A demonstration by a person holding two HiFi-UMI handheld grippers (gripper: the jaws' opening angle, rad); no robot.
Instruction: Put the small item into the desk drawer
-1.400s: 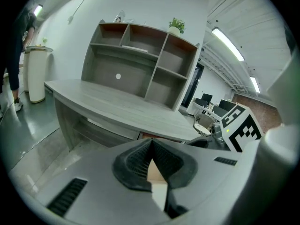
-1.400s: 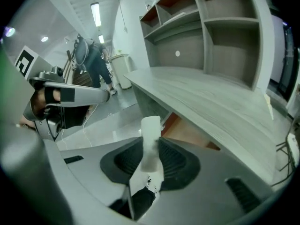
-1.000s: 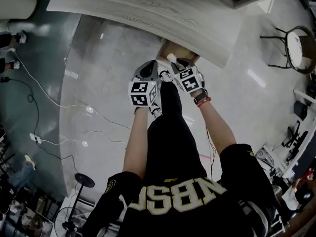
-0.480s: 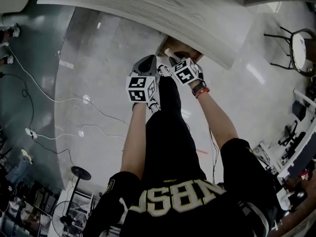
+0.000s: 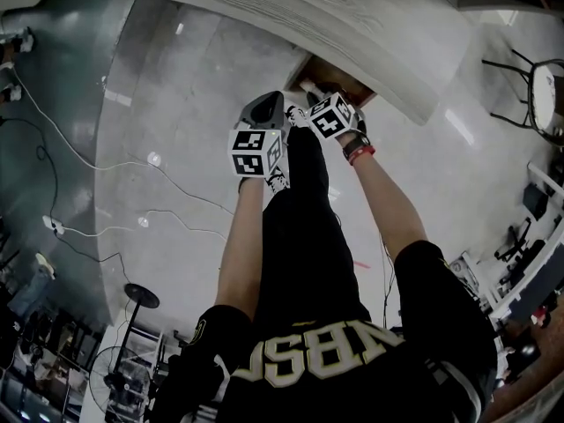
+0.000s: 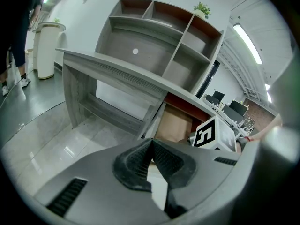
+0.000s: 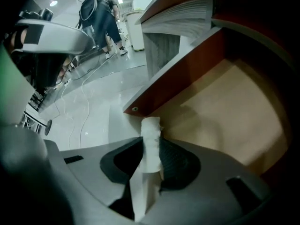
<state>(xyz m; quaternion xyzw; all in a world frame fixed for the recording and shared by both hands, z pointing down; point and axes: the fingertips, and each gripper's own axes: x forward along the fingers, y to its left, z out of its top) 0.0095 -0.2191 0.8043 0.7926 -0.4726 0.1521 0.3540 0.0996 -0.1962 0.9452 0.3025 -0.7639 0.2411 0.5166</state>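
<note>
My right gripper (image 7: 151, 146) is shut on a small white folded item (image 7: 151, 134), which stands up between the pads. It hovers at the near corner of the open desk drawer (image 7: 225, 107), whose tan bottom lies just beyond the item. From the head view the right gripper (image 5: 315, 93) reaches to the drawer (image 5: 339, 77) under the grey desk top (image 5: 291, 16), with the white item (image 5: 308, 87) at its tip. My left gripper (image 6: 151, 144) is shut and empty. It floats to the left of the drawer (image 6: 174, 124), and the head view shows the left gripper (image 5: 263, 113) beside the right one.
The drawer's red-brown side wall (image 7: 173, 74) runs along the left of the opening. A grey shelf unit (image 6: 159, 46) stands behind the desk. Cables (image 5: 106, 183) trail over the shiny floor at the left. A black chair (image 5: 542, 95) stands at the right. A person (image 7: 101, 18) stands far off.
Both grippers have moved forward, toward the desk. The right one has carried the white item up to the drawer's opening. The left one stays shut beside it.
</note>
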